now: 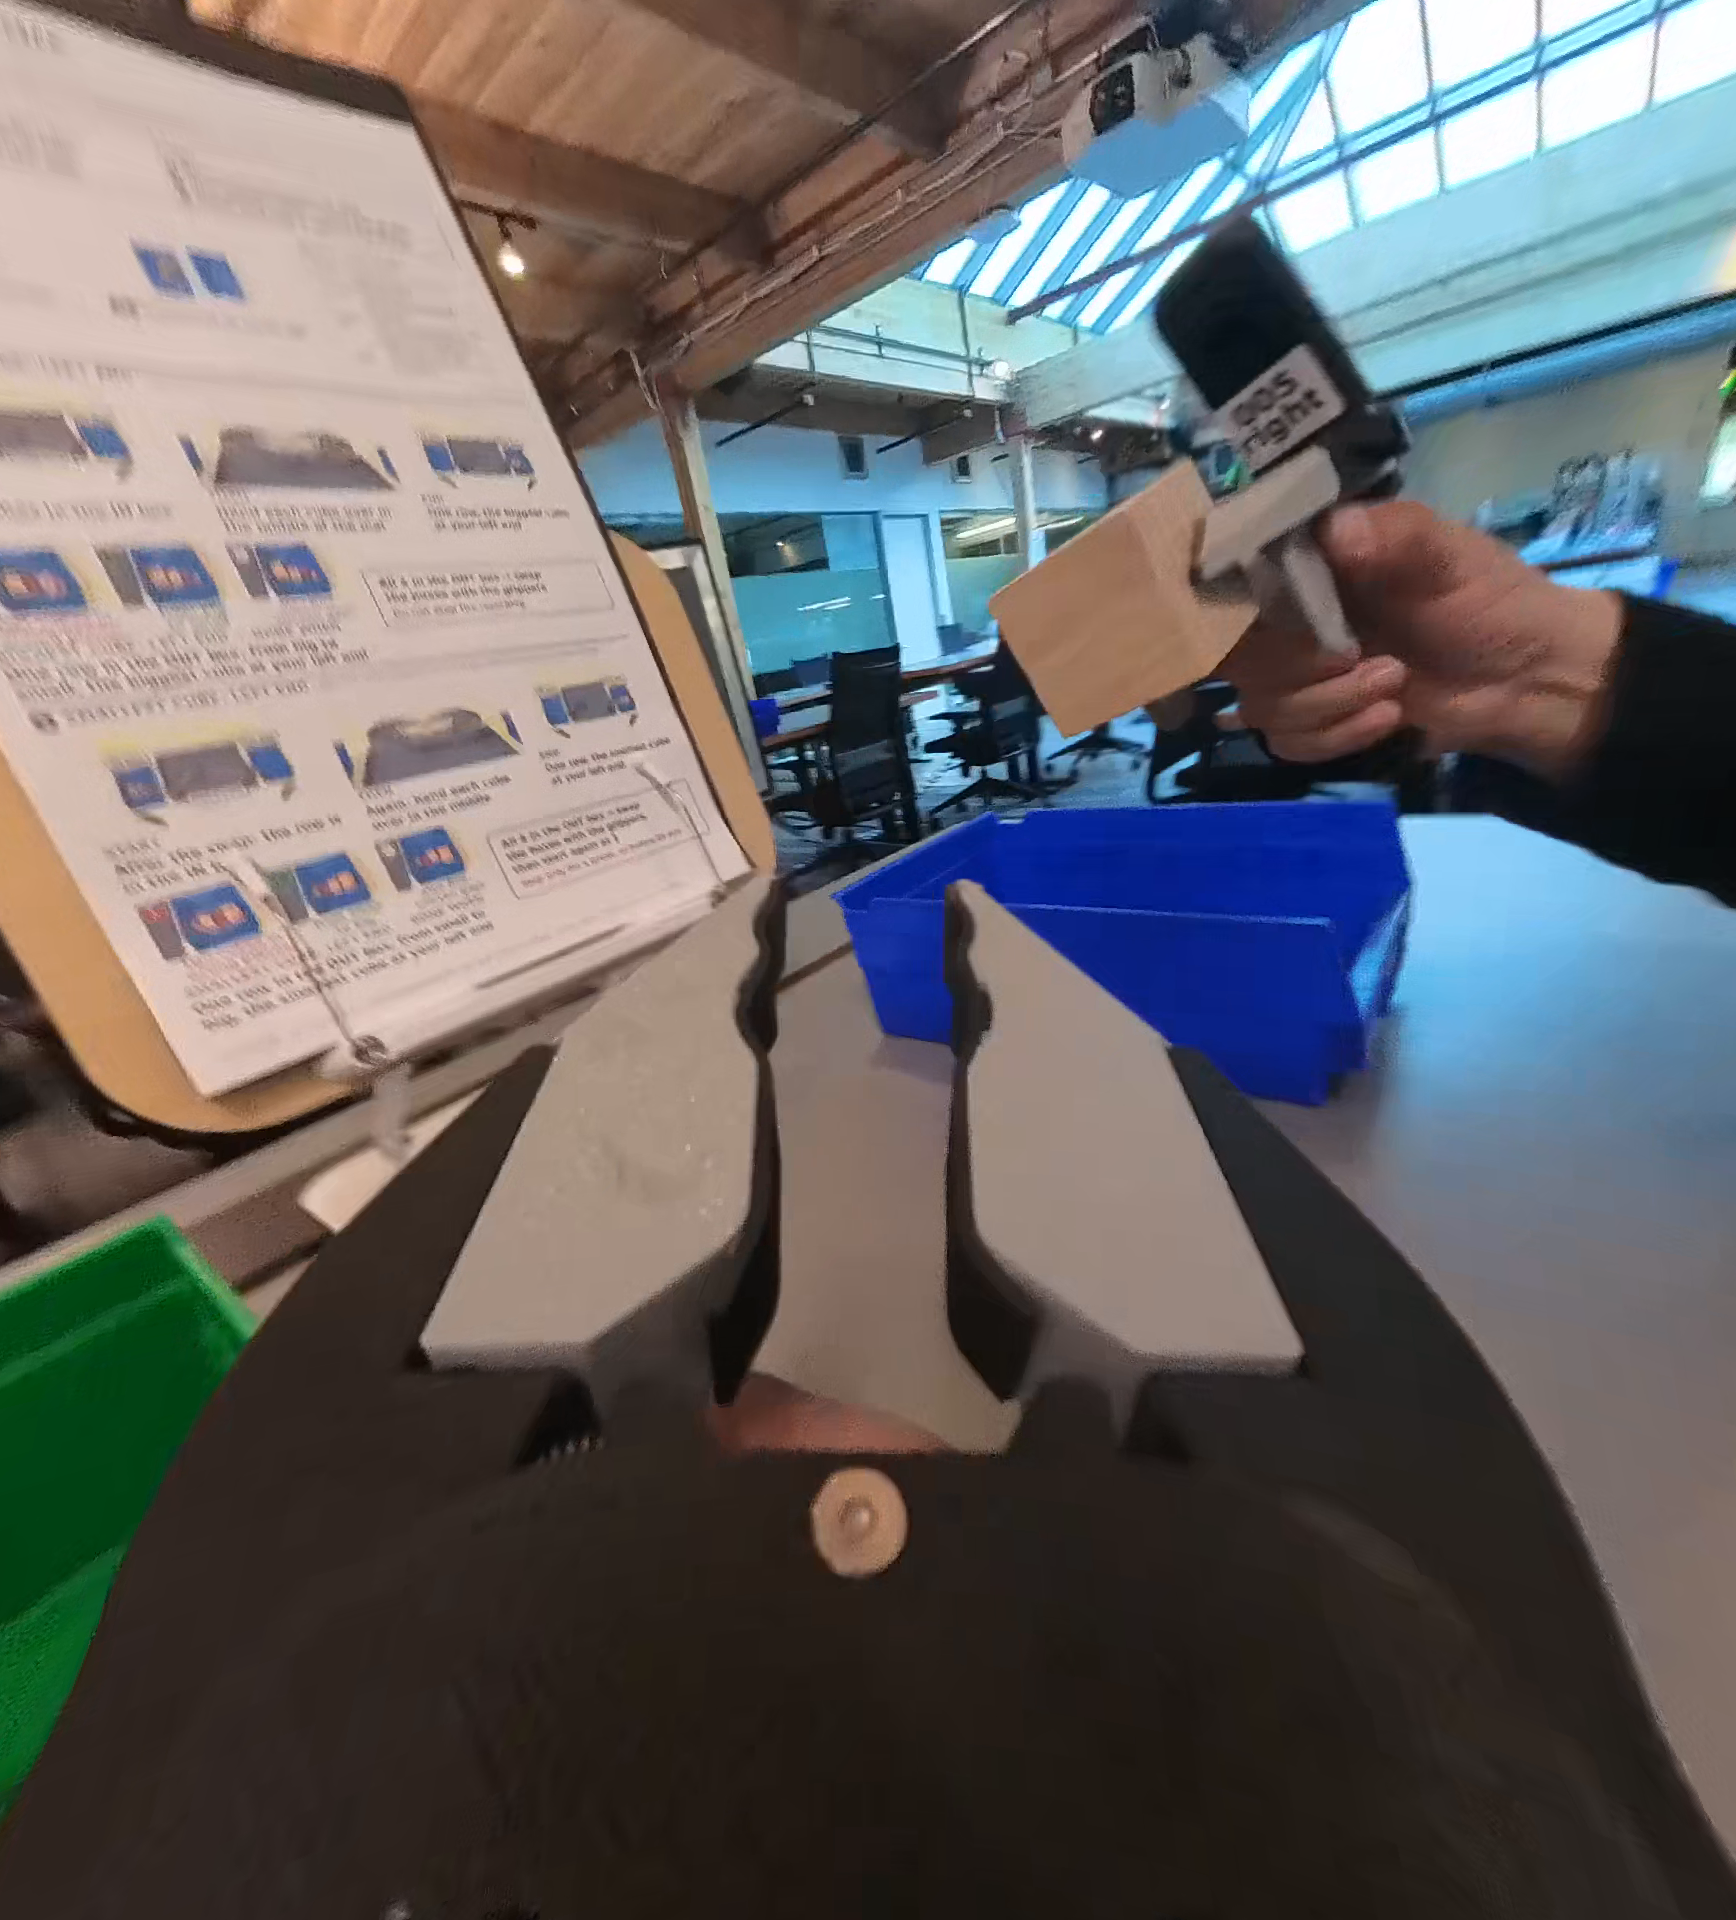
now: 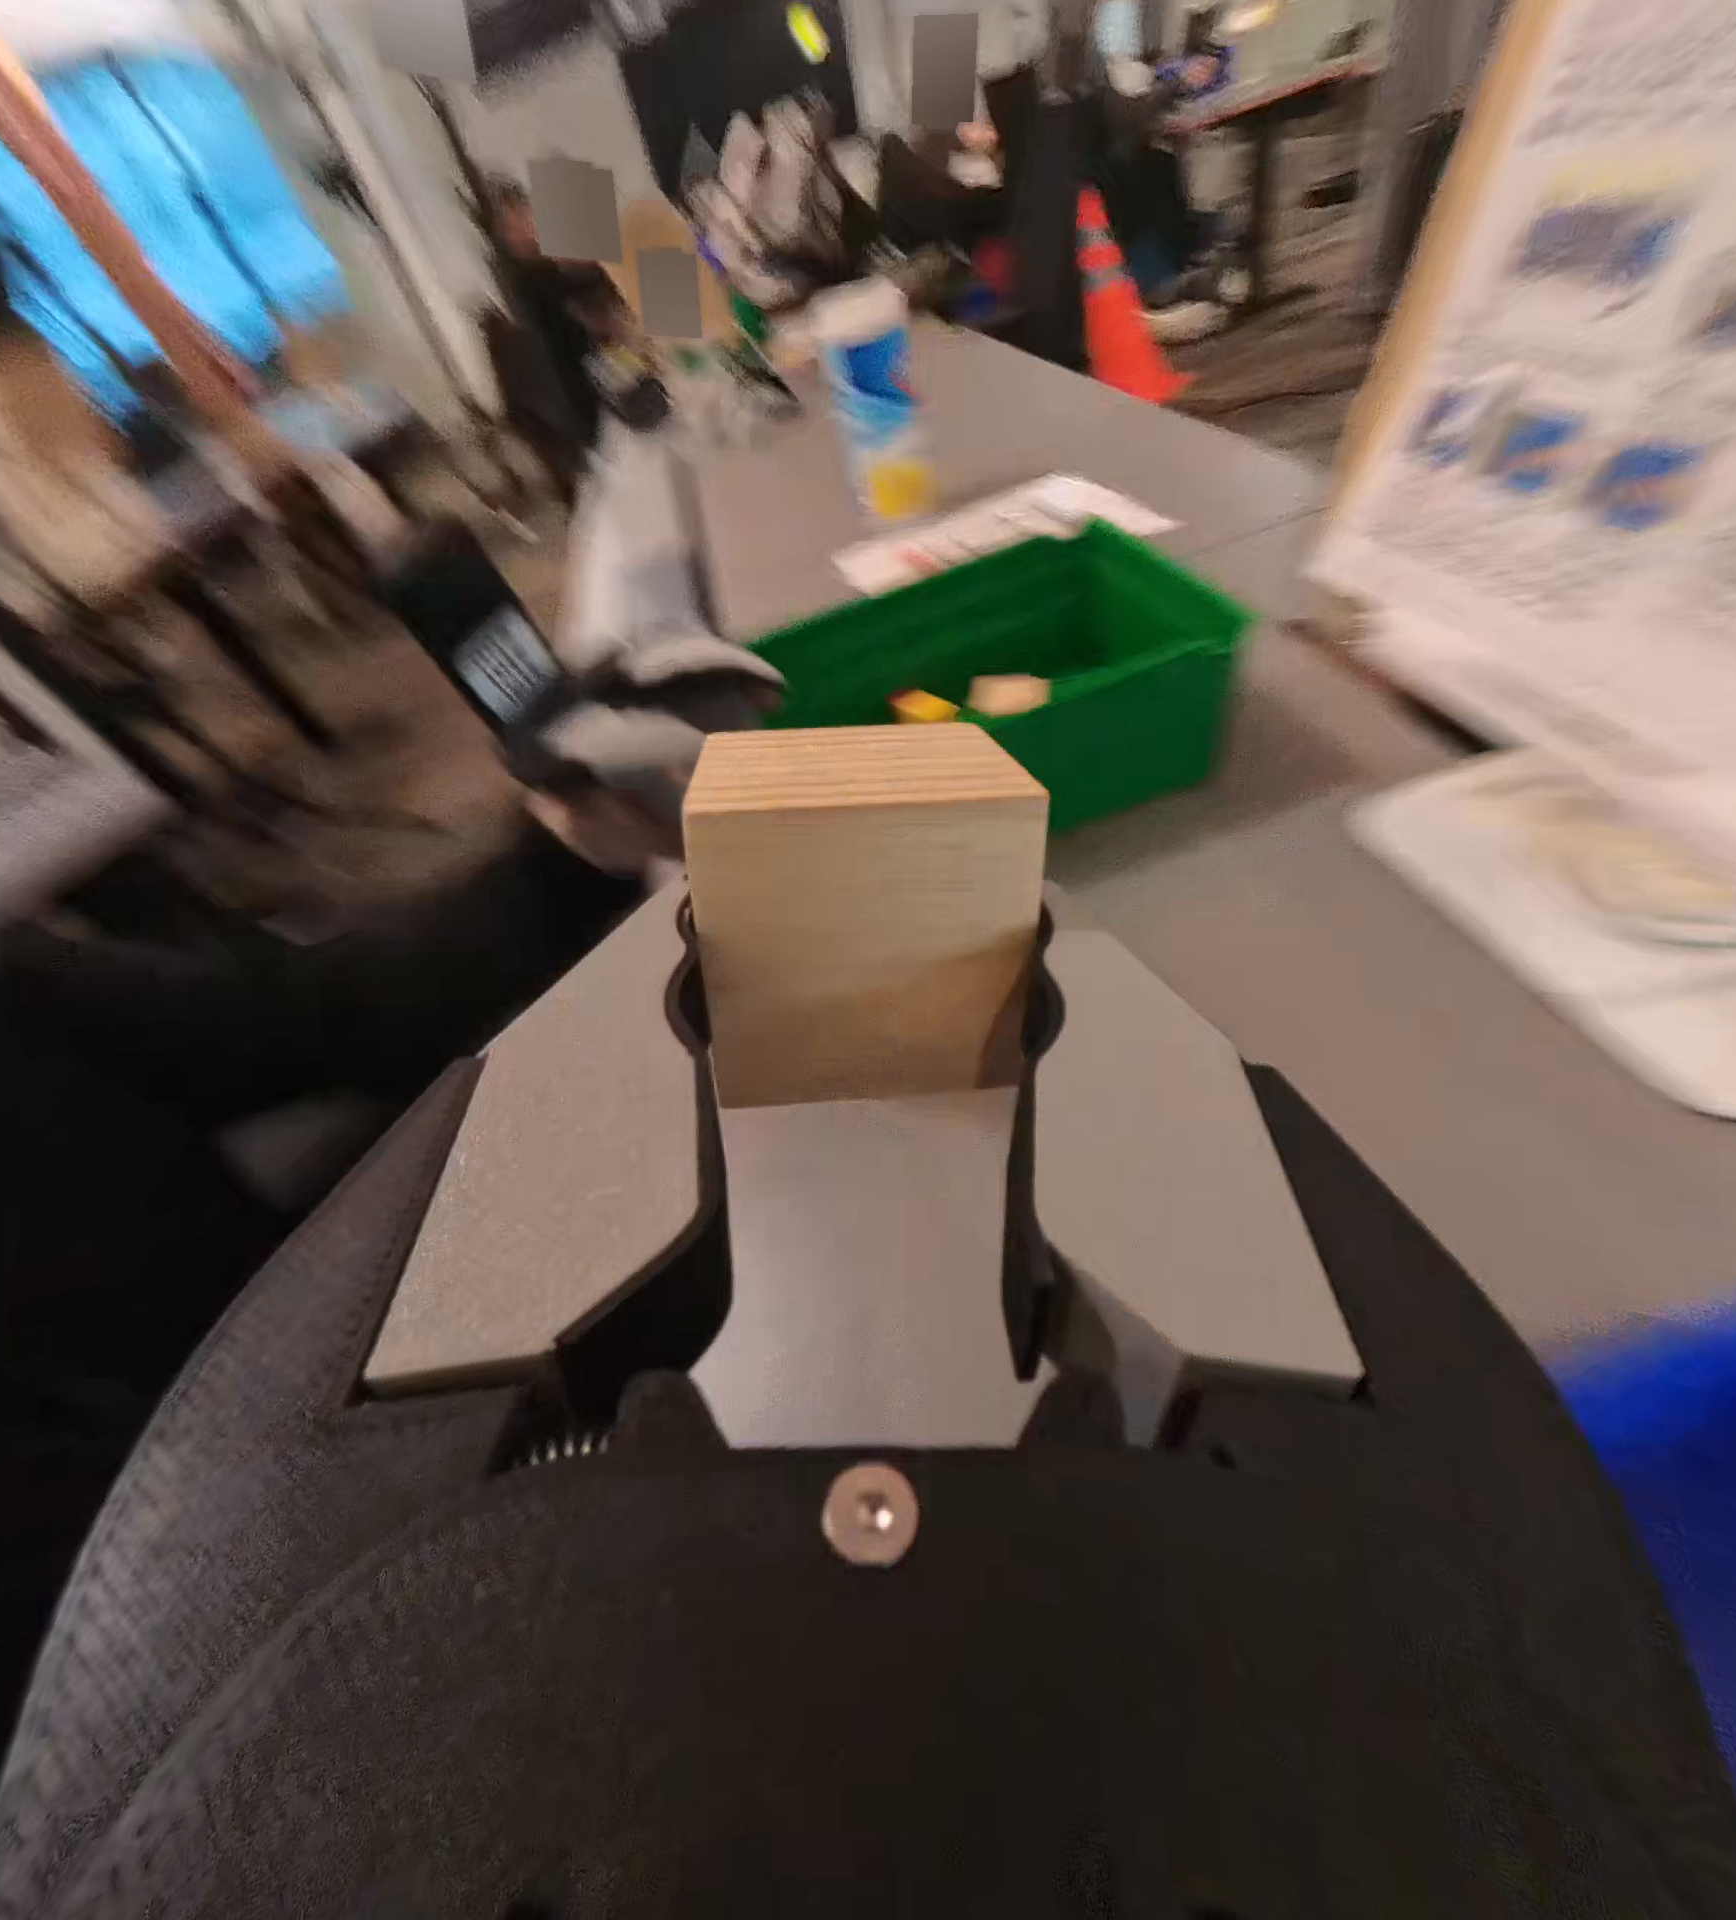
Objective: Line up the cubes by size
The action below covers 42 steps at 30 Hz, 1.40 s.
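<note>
In the right wrist view the left gripper (image 2: 625,665), just left of the green bin (image 2: 1134,727), is smeared by motion blur. Two small blocks (image 2: 968,698) inside that bin are perhaps cubes. The blue bin (image 2: 1716,1538) is cut off.

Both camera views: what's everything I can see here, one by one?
Wooden cube: one, pale wood, clamped in the right hand-held gripper, held in the air.
Small cubes: at least two, one pale wood and one yellow and red, inside the green bin.
Green bin: one, on the grey table.
Blue bin: one, on the table, contents hidden.
Instruction sheet: one, white, on a wooden stand.
Bottle: one, white, blue and yellow, far end of the table, blurred.
Orange cone: one, background.
Left hand-held gripper: grey fingers, open, empty.
Right hand-held gripper: shut on the wooden cube.
</note>
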Available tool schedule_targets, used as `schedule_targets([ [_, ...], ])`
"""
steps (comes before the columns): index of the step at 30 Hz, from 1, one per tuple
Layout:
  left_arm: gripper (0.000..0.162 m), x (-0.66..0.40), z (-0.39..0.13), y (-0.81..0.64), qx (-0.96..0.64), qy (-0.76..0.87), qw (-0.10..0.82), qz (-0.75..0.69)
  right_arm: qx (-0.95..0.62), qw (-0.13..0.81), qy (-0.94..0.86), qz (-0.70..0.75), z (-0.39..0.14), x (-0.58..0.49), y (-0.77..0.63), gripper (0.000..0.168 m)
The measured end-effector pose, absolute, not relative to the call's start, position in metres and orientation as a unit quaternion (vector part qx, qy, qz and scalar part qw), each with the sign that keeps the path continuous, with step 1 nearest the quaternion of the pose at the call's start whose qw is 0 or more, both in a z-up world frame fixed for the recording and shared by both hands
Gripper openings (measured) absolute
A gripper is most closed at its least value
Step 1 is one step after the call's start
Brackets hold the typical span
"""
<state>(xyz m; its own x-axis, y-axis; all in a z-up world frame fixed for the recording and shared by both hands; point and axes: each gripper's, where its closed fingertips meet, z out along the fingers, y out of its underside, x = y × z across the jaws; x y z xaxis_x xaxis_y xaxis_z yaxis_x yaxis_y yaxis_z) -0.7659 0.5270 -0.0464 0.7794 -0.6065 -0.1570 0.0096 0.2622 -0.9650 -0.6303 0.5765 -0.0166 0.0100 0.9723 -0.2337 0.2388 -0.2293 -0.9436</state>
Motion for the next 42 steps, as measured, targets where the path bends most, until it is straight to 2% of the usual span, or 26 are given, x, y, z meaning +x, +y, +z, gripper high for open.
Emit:
schedule_targets([
  [2, 0.028, -0.768, -0.042, 0.525, -0.568, 0.243, 0.745, -0.251, -0.65, 0.411, -0.534, 0.351, -0.031, -0.59, 0.617, 0.058],
  [4, 0.027, -0.769, -0.038, 0.523, -0.562, 0.233, 0.744, -0.276, -0.678, 0.404, -0.577, 0.209, -0.058, -0.551, 0.652, 0.058],
  [9, 0.028, -0.768, -0.044, 0.529, -0.57, 0.238, 0.745, -0.25, -0.661, 0.271, -0.698, 0.046, -0.137, -0.499, 0.682, 0.059],
  [12, 0.03, -0.76, -0.051, 0.528, -0.571, 0.261, 0.741, -0.24, -0.648, 0.2, -0.735, 0.023, -0.171, -0.498, 0.687, 0.06],
  [20, 0.033, -0.757, -0.062, 0.534, -0.589, 0.269, 0.727, -0.23, -0.591, 0.1, -0.8, 0.004, -0.229, -0.511, 0.684, 0.06],
  [28, 0.033, -0.755, -0.061, 0.532, -0.583, 0.271, 0.726, -0.242, -0.6, 0.098, -0.794, 0.021, -0.237, -0.52, 0.691, 0.06],
  [31, 0.037, -0.753, -0.062, 0.53, -0.584, 0.277, 0.722, -0.246, -0.623, 0.117, -0.774, 0.009, -0.228, -0.517, 0.696, 0.071],
  [33, 0.04, -0.751, -0.061, 0.528, -0.585, 0.275, 0.718, -0.257, -0.64, 0.154, -0.752, 0.033, -0.207, -0.518, 0.696, 0.071],
  [36, 0.039, -0.748, -0.058, 0.525, -0.583, 0.269, 0.712, -0.284, -0.663, 0.265, -0.693, 0.097, -0.148, -0.528, 0.691, 0.071],
  [40, 0.051, -0.745, -0.063, 0.526, -0.592, 0.278, 0.706, -0.272, -0.622, 0.475, -0.542, 0.307, -0.032, -0.571, 0.635, 0.062],
  [42, 0.058, -0.746, -0.067, 0.525, -0.602, 0.284, 0.7, -0.259, -0.571, 0.517, -0.455, 0.447, 0.008, -0.59, 0.59, 0.047],
])
